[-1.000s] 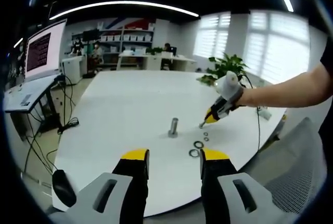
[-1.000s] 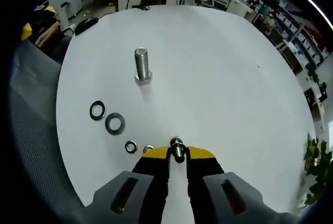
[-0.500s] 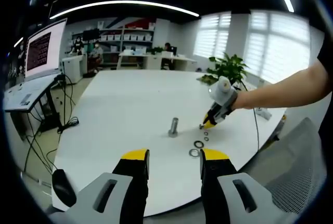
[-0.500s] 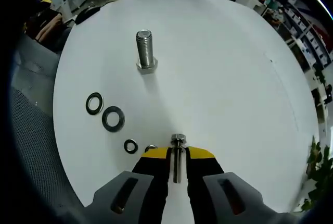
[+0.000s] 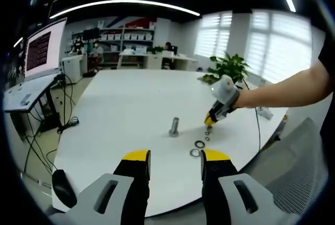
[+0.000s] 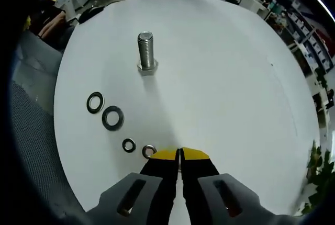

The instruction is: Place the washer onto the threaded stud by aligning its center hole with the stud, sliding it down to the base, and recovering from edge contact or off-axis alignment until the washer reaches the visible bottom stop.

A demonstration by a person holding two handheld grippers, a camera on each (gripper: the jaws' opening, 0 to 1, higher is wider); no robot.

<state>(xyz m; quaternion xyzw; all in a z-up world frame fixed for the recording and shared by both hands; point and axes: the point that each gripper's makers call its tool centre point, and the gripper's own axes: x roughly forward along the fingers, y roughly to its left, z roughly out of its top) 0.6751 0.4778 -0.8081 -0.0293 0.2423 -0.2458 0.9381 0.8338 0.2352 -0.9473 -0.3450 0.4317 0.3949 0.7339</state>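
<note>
A steel threaded stud [image 6: 146, 52] stands upright on its hex base on the white table [image 6: 225, 78]; it is also in the left gripper view [image 5: 174, 127]. Several flat washers lie beside it: two large ones [image 6: 95, 102] [image 6: 113, 117] and two small ones [image 6: 129, 145] [image 6: 149, 150]. My right gripper [image 6: 179, 155] hovers low over the table beside the small washers, its yellow-tipped jaws shut with nothing showing between them. The left gripper view shows it [image 5: 210, 122] held by a person's arm, right of the stud. My left gripper [image 5: 176, 158] is open and empty at the table's near edge.
A grey mesh chair [image 5: 298, 172] stands at the table's right side, and a potted plant [image 5: 227, 68] sits at the far edge. A monitor on a stand [image 5: 44, 49] with trailing cables is on the left. Desks and shelves fill the room behind.
The thin metal piece that stood between the right jaws no longer shows, and those jaws have shut closer together. The left gripper has stayed still.
</note>
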